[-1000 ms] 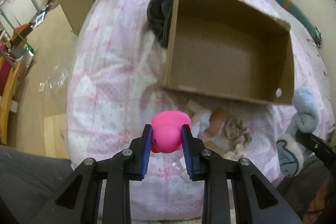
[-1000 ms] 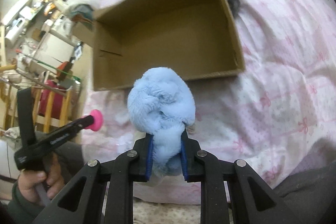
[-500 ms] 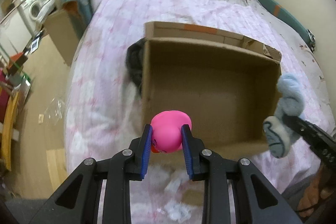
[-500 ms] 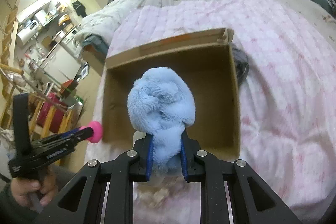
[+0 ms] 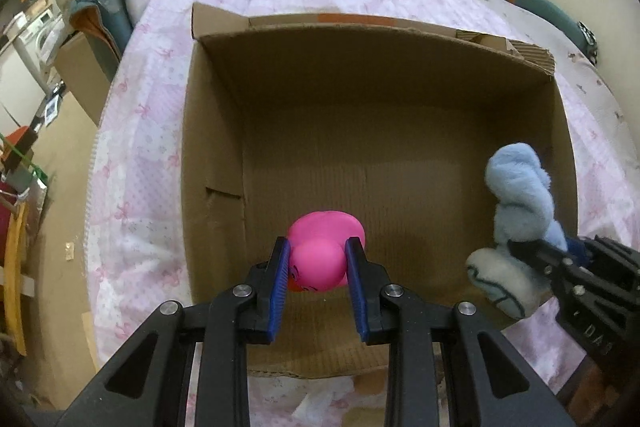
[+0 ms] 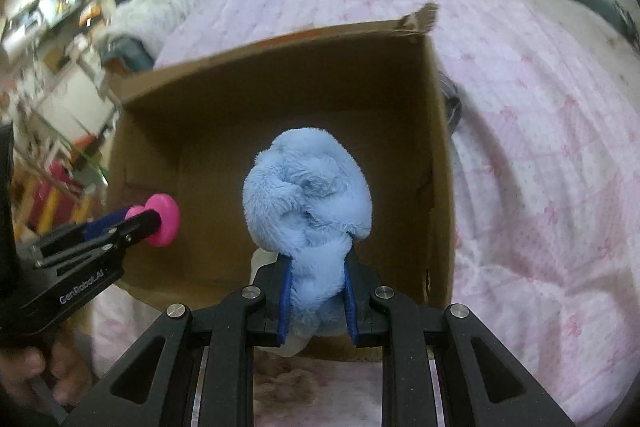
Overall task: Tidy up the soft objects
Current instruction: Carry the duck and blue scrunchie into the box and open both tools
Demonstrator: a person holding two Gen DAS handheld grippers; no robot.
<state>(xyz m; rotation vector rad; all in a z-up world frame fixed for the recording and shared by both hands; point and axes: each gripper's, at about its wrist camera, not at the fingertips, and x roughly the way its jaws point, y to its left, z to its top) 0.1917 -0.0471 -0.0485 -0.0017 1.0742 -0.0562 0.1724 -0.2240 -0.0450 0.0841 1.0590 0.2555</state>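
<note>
The left gripper [image 5: 317, 269] is clamped on a pink squishy toy [image 5: 323, 251] and the right gripper [image 6: 316, 287] on a blue plush toy [image 6: 308, 203]. Both toys hang over the near half of the open cardboard box [image 5: 216, 131], whose bare floor lies straight below. The pink toy seems nearer the box's left wall, though fisheye distortion blurs that judgement.

A round pink toy [image 5: 320, 251] hangs over the near left part of the open cardboard box [image 5: 400, 115]. A fluffy light-blue plush [image 6: 308, 203] hangs above the box's near right side.
</note>
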